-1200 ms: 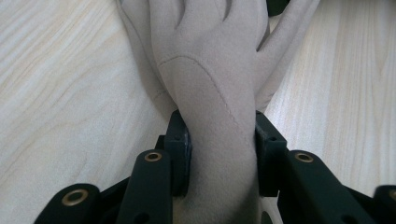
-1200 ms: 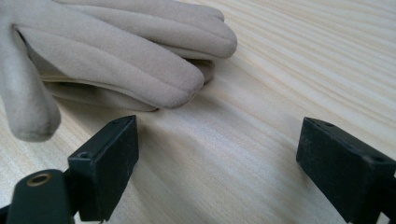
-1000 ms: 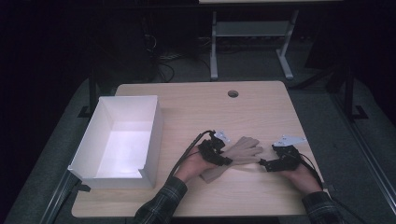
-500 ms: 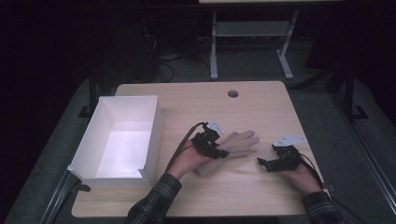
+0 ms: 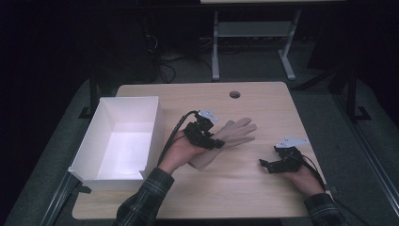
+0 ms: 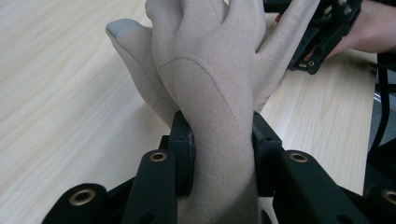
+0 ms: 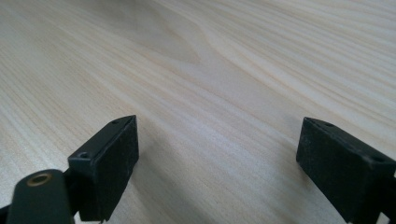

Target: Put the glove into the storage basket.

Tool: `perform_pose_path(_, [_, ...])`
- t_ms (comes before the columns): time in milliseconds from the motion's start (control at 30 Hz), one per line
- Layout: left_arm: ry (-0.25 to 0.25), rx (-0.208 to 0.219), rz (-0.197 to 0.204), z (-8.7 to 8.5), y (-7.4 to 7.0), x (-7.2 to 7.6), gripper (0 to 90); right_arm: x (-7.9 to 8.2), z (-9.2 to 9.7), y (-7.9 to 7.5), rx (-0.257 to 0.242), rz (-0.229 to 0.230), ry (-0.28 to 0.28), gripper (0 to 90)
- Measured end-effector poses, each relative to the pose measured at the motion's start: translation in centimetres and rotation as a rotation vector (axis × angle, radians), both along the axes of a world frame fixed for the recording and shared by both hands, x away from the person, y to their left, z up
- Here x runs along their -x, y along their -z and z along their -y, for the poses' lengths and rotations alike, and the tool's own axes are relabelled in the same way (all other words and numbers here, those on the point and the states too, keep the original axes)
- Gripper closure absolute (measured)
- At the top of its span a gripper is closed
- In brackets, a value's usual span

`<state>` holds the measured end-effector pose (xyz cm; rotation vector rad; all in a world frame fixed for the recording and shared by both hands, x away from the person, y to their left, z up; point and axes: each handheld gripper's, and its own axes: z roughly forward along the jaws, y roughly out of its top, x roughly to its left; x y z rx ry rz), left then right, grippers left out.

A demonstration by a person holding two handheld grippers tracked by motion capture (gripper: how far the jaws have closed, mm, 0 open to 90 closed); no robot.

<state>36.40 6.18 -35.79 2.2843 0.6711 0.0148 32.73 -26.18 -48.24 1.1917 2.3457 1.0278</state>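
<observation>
My left gripper (image 5: 212, 140) pinches the beige glove (image 5: 234, 133) just right of the white box (image 5: 155, 123); my right gripper (image 5: 269, 165), spread, sits well right over bare table (image 5: 263, 101).

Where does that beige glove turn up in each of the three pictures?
High view: the beige glove is at table centre, held by the left gripper, fingers pointing right.
Left gripper view: the glove stands in the middle, its cuff pinched between the black jaws.
Right gripper view: not in it; open jaws over bare wood.
Shared landmark: the light wooden table.
</observation>
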Motion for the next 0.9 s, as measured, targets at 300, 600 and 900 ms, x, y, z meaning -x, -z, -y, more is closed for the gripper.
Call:
perform_pose_path(300, [-0.026, 0.017, 0.036, -2.4, -3.0, -0.3, 67.9, 0.0, -0.1, 0.0, -0.004, -0.003, 0.002, 12.7])
perform_pose_path(600, [-0.053, 0.031, 0.07, -5.0, -5.5, -0.2, 67.9, 0.0, -0.1, 0.0, -0.005, -0.002, 0.001, 12.7])
perform_pose_path(900, [-0.111, 0.048, 0.086, -8.0, -7.0, -0.1, 67.9, 0.0, -0.1, 0.0, -0.002, 0.001, -0.002, 12.8])
